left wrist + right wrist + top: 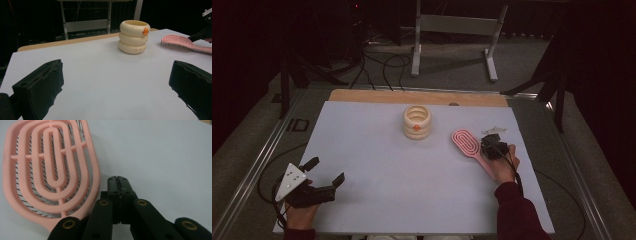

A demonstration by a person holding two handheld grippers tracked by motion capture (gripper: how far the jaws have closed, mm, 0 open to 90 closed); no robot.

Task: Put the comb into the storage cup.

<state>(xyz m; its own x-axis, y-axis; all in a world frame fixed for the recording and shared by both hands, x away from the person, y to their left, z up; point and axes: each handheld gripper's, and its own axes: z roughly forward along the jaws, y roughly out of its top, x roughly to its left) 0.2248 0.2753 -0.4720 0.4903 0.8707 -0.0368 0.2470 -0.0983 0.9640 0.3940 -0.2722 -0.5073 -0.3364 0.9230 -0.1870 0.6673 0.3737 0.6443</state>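
The hairbrush (pixel 466 142) is pale pink plastic, with an oval head of looped ribs set one inside another, open slots between them, and dark bristles showing through (the right claw view gives the clearest look at the ribs). It lies flat on the white surface (pixel 377 165) at right of centre in the high view, head toward the upper left, handle running down-right under the person's right hand (pixel 503 167).

The right claw (pixel 493 146) sits just beside the head of the brush on its right, at the neck. In the right claw view its jaws are pressed together with nothing between them, and the brush head (pixel 50 172) fills the left half of the frame, touching or nearly touching the claw's linkage.

The left claw (pixel 326 172) rests at the lower left of the high view, jaws spread wide and holding nothing, well apart from the brush.

A cream ringed cup (pixel 417 121) with an orange spot stands at upper centre, near the brush head. The middle and left of the surface are open; the brush lies near the right edge.
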